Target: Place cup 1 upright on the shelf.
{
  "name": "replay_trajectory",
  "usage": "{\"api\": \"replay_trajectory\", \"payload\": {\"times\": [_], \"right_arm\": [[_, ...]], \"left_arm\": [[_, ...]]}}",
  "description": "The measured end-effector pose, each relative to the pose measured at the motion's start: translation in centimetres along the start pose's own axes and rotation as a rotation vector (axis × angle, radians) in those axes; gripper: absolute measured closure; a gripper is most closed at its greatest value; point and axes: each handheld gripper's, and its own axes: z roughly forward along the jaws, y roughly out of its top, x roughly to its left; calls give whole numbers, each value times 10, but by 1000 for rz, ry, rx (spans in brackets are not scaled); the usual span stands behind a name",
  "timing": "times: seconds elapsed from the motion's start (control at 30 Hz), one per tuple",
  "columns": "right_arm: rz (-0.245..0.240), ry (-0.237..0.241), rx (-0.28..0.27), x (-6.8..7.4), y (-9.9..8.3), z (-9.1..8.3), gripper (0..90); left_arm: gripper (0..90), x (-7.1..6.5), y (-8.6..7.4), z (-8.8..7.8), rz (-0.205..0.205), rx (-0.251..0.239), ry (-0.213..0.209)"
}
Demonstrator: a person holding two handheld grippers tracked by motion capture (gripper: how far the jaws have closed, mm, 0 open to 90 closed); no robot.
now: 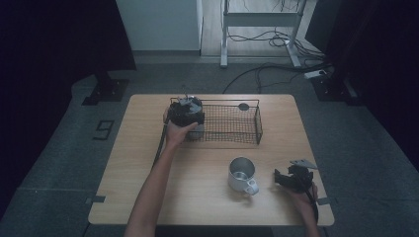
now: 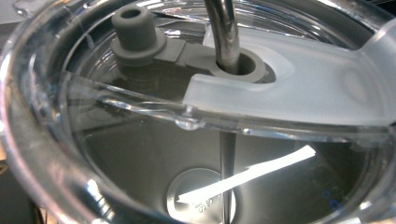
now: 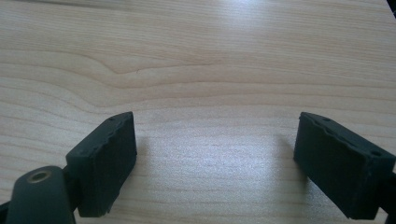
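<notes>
Two sets of fingers, two stories. On my left gripper (image 1: 186,111) I can't tell whether they're apart or clamped; its camera stares straight down through a clear lid (image 2: 289,88) with a metal straw (image 2: 224,28) into a tumbler (image 1: 195,131) sitting at the wire basket's (image 1: 232,124) left end. My right gripper (image 1: 292,178) rests spread wide over bare surface (image 3: 196,70) near the front right corner. Steel mug (image 1: 242,175) waits beside it, untouched: I'd call us halfway.

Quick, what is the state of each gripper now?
Left gripper: over the clear lidded cup with metal straw at the wire basket; open or shut cannot be told.
Right gripper: open, holding nothing.
</notes>
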Motion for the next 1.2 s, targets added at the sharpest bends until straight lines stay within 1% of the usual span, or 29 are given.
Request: {"api": "replay_trajectory", "payload": {"times": [0.17, 0.37, 0.43, 0.47, 0.5, 0.53, 0.6, 0.7, 0.77, 0.8, 0.87, 0.97, 1.0, 1.03, 1.07, 1.17, 1.2], "right_arm": [[0, 0, 0, 0, 0, 0, 128], [0, 0, 0, 0, 0, 0, 129], [0, 0, 0, 0, 0, 0, 128], [0, 0, 0, 0, 0, 0, 128], [0, 0, 0, 0, 0, 0, 128], [2, 0, 1, 0, 0, 0, 129], [2, 0, 1, 0, 0, 0, 128], [0, 0, 0, 0, 0, 0, 128], [2, 0, 1, 0, 0, 0, 128], [2, 0, 1, 0, 0, 0, 128], [2, 0, 1, 0, 0, 0, 128], [2, 0, 1, 0, 0, 0, 128], [2, -1, 1, 0, 0, 0, 128], [2, -1, 1, 0, 0, 0, 128], [2, -1, 1, 0, 0, 0, 128], [2, -1, 1, 0, 0, 0, 128], [2, -1, 1, 0, 0, 0, 129]], "left_arm": [[33, 0, -1, -1, 1, 0, -4], [25, 0, -2, -1, -9, -3, -2], [15, -1, -2, -1, -9, -7, -2], [7, 0, -2, -3, -8, -26, -8], [4, 0, -2, -3, -8, -26, -8], [1, 1, -1, -6, -13, -49, -9], [1, 1, 0, -7, -16, -56, -12], [1, 1, 2, -13, -10, -62, -18], [1, 2, 2, -14, -12, -64, -20], [2, 2, 1, -17, -14, -66, -20], [3, 1, 1, -22, -2, -71, -15], [16, 1, 1, -27, 3, -79, -11], [16, 1, 0, -31, 4, -81, -14], [16, 1, 0, -31, 4, -81, -14], [16, 2, 0, -36, 1, -85, -17], [16, 4, -1, -41, 0, -90, -21], [22, 6, -1, -46, -2, -101, -24]]}}
